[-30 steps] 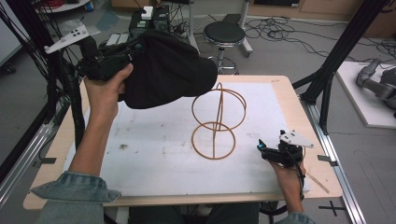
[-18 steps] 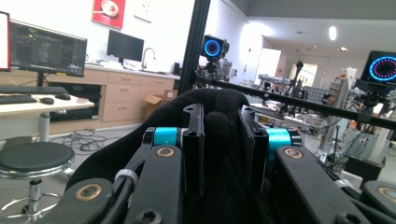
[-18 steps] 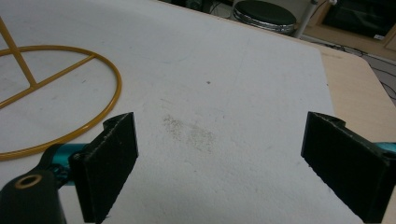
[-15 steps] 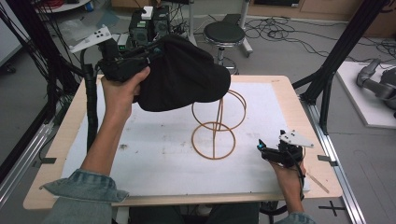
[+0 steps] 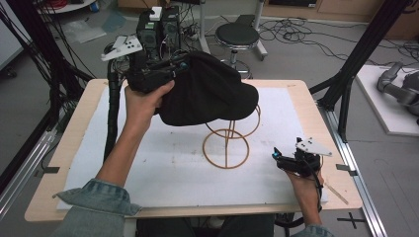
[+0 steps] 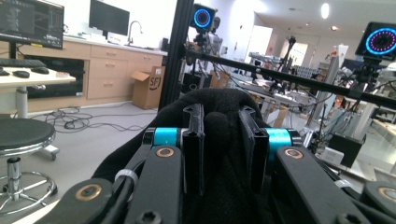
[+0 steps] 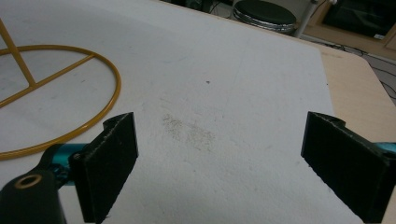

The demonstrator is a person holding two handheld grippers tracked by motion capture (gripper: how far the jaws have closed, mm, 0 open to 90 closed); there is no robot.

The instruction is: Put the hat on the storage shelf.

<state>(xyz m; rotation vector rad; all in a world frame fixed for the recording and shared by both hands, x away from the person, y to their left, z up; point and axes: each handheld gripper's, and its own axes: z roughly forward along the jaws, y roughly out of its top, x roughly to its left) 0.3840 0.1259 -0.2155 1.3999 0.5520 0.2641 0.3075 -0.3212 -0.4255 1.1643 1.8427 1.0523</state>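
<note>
Two grippers in play; left gripper raised on outstretched forearm, jaws clamped on fold of black hat, hat held above gold wire stand; right gripper low on white mat near front right, jaws spread wide, nothing between.

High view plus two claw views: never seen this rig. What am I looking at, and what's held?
No robot here: a person holds a two-jaw claw in each hand. The high view looks down on the table from above the person's side. The other two pictures come from cameras riding on each claw, looking along its black jaws. The left claw is shut on a black cap, carried above a gold wire stand that sits on the white mat. The right claw rests near the table's right edge, jaws wide open with nothing between them.
</note>
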